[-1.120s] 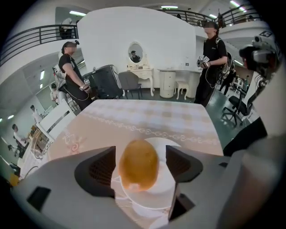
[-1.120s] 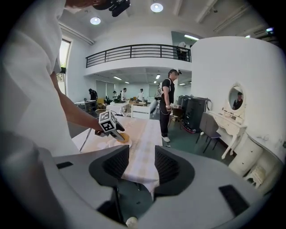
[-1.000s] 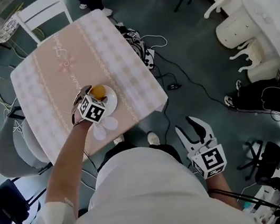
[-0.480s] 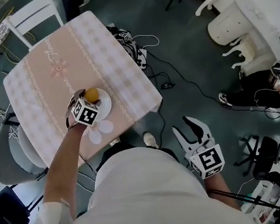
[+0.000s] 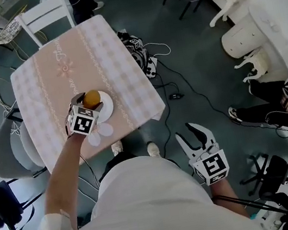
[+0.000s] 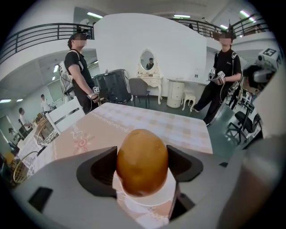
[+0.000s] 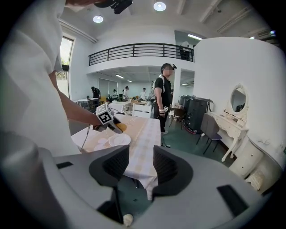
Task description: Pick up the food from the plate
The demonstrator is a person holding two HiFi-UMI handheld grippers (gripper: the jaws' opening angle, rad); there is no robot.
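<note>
Far to the left of the plate [image 5: 107,108] a grey chair [image 5: 4,153] is pushed up to the table [image 5: 57,61]. It is not in my way. My left gripper [image 5: 89,101] was down at the plate a second ago, and now its two jaws are pressed on both sides of the food [image 6: 142,156], a round orange lump. My right gripper view shows the food hanging a little above the plate's left edge and not touching it. I think the picking up is almost done, and I only need to keep squeezing and lift it clear. The plate is white and bare and sits on the pink cloth near my side of the table. Just below the plate is a small white flower-shaped mat [image 5: 100,131], and I should not bump it. To the right of the plate, down off the table, black cables [image 5: 176,78] snake over the floor. My right gripper [image 7: 141,166] hangs well to the right of the plate, over the floor. Its jaws are a little apart and hold nothing. A person [image 7: 163,96] stands past the far side of the table.
</note>
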